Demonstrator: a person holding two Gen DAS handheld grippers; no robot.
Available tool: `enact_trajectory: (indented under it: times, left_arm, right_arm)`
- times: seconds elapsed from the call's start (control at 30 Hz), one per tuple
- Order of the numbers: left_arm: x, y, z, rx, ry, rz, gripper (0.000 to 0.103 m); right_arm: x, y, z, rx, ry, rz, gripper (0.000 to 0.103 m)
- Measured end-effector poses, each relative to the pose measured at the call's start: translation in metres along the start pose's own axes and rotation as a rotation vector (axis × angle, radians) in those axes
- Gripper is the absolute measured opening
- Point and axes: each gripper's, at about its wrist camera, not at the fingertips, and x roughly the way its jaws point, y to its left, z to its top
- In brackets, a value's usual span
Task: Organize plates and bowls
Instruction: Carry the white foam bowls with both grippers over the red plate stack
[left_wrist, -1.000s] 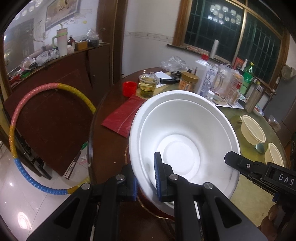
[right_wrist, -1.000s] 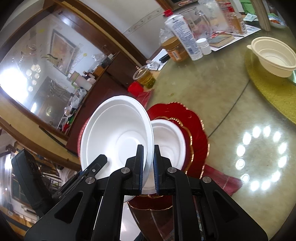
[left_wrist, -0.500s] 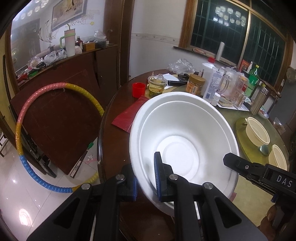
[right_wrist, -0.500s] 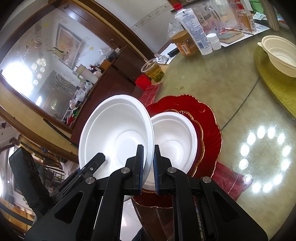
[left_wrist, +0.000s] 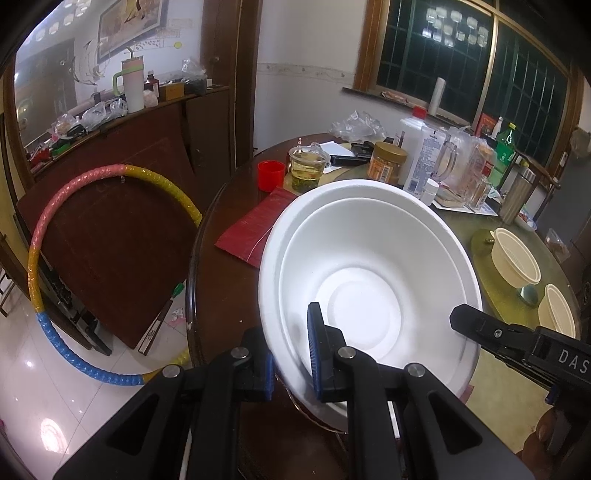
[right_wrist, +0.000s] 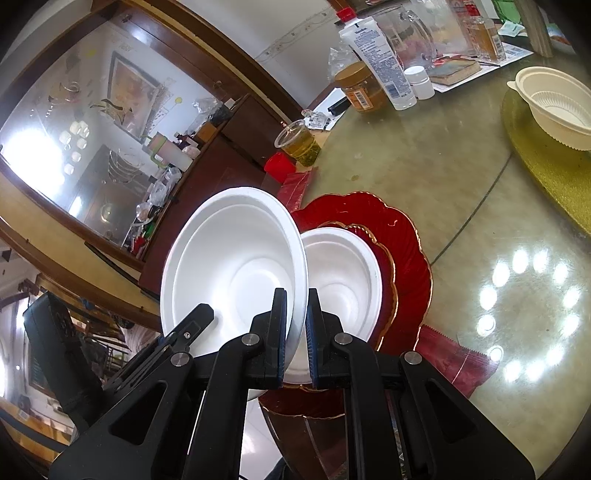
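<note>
You are at a round, cluttered table (right_wrist: 424, 155) in a dim dining room, jars and bottles crowded toward the far side, a hoop (left_wrist: 92, 266) leaning on the cabinet beyond the edge. Both tongs are clamped on one white bowl (left_wrist: 369, 280), which hangs tilted in the air above the near edge of the table — the left gripper (left_wrist: 291, 354) pinches its near-left rim, one pad inside and one outside, and the right gripper (right_wrist: 295, 332) bites the opposite rim the same way. Two grips on a light foam bowl probably keep it from swinging or flexing while you carry it. Just beside and below it, a second white bowl (right_wrist: 343, 280) sits on a small red plate nested on a scalloped red plate (right_wrist: 402, 236), so that stack looks like the destination: bowls gather on the plates. Two cream bowls (left_wrist: 515, 262) wait well apart, on and beside a gold mat. To nest the held bowl you will likely need to level it first.
</note>
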Motion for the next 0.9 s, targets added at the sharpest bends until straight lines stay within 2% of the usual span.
enact_trajectory:
  times: [0.9]
  left_arm:
    - [0.0007, 0.0025, -0.0017, 0.0, 0.0, 0.01, 0.013]
  right_arm:
    - [0.0012, 0.0009, -0.0024, -0.007, 0.005, -0.004, 0.01]
